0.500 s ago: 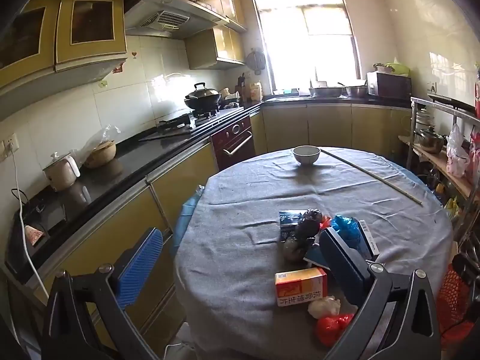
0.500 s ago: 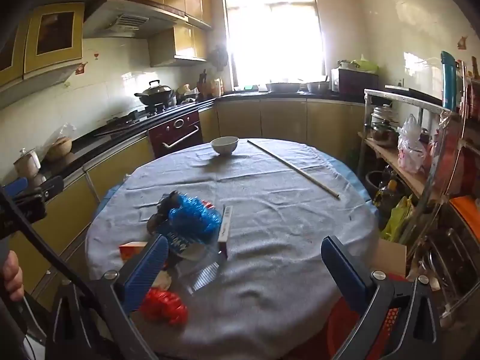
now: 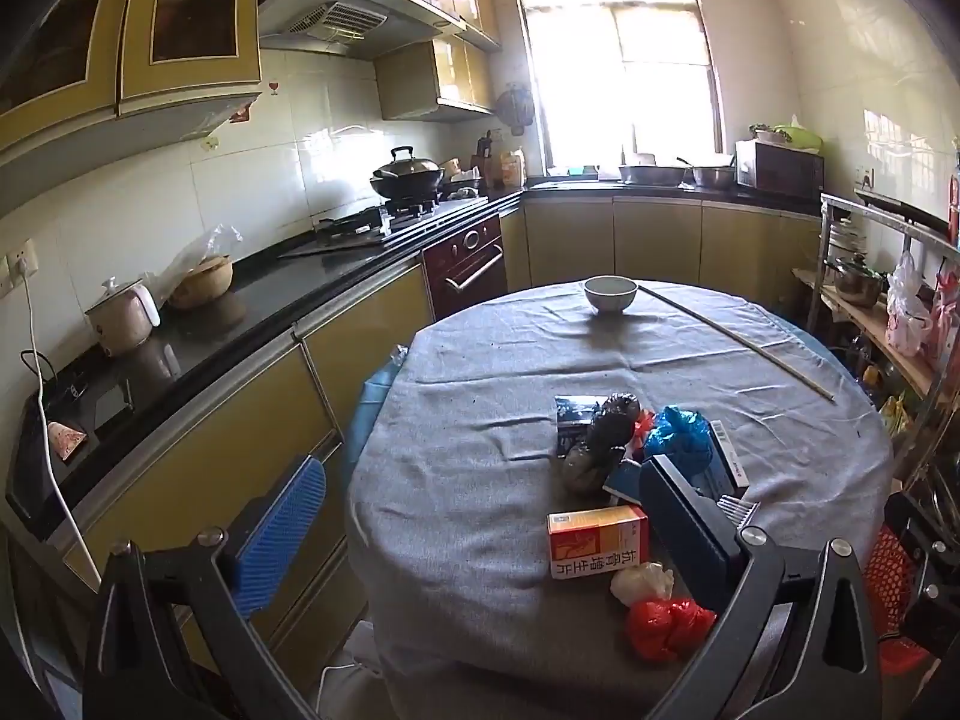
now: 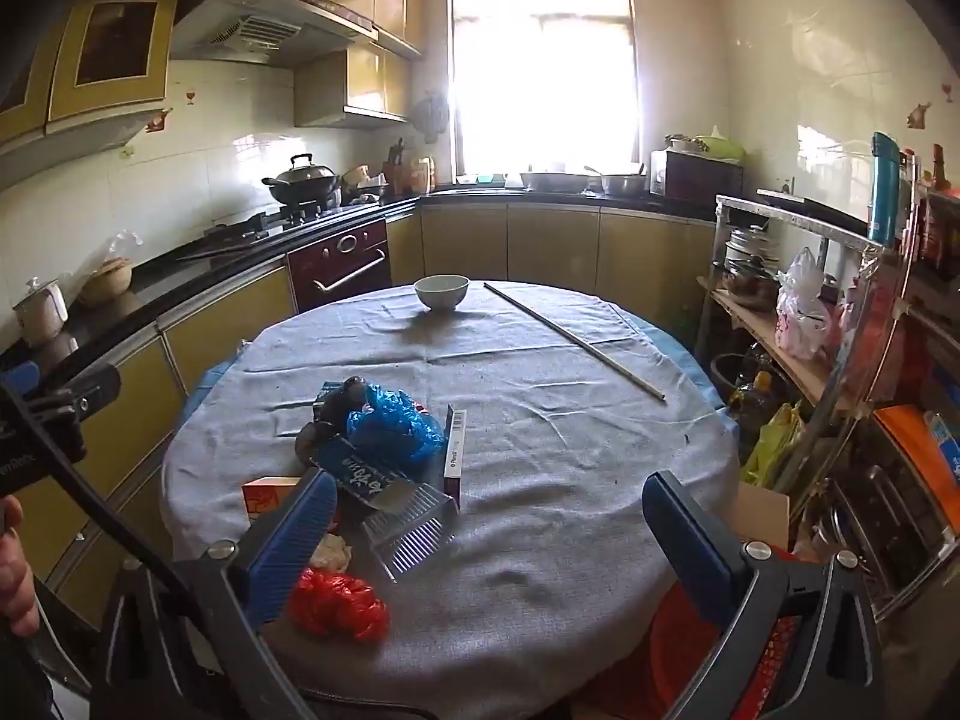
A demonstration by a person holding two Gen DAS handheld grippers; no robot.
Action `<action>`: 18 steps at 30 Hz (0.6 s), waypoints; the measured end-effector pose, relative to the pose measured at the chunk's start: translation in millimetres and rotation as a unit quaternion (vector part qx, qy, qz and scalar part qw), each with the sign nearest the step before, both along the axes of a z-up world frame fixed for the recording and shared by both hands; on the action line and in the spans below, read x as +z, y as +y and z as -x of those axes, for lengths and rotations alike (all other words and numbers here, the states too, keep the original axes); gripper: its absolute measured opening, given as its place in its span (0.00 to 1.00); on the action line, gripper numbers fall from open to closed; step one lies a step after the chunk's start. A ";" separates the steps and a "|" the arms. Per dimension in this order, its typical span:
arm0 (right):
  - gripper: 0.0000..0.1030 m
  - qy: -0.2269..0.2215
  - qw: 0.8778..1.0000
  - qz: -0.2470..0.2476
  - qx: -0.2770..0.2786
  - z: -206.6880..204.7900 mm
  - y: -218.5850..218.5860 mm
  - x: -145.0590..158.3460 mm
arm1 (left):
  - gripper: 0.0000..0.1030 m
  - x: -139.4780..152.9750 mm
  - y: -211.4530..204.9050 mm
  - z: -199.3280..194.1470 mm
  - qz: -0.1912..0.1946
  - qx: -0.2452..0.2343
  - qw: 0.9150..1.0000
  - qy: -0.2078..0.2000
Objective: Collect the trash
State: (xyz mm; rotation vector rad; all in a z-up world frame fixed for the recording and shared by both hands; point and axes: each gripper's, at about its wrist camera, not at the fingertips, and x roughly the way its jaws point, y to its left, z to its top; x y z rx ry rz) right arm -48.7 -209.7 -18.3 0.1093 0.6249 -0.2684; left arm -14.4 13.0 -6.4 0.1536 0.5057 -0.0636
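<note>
left tool [image 3: 480, 534] — spread, nothing pinched; right tool [image 4: 489, 531] — spread likewise | trash pile [image 4: 384, 438] heaped on counter [image 4: 570, 432], readied for pickup

Both cameras look forward along their own tool, tilted down over the round counter [image 3: 480, 450] toward the window [image 4: 540, 60]. The left view stands further left. Both share the trash pile [image 3: 630, 450] and the bowl [image 4: 441, 291].
</note>
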 end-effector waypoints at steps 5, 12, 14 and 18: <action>1.00 0.003 1.000 -0.002 0.005 2.6 0.9 -8.1 | 1.00 -2.0 0.8 -1.0 -0.003 0.002 1.000 0.005; 1.00 0.003 1.000 0.003 0.003 5.6 1.1 -8.4 | 1.00 -1.3 -1.9 0.3 -0.004 0.002 1.000 0.002; 1.00 0.003 1.000 0.001 0.001 6.1 -0.6 -8.2 | 1.00 -1.6 -2.2 0.5 -0.004 0.001 1.000 0.002; 1.00 0.004 1.000 -0.008 -0.002 6.1 -5.4 -9.0 | 1.00 -4.1 -2.5 -0.5 -0.007 0.000 1.000 0.005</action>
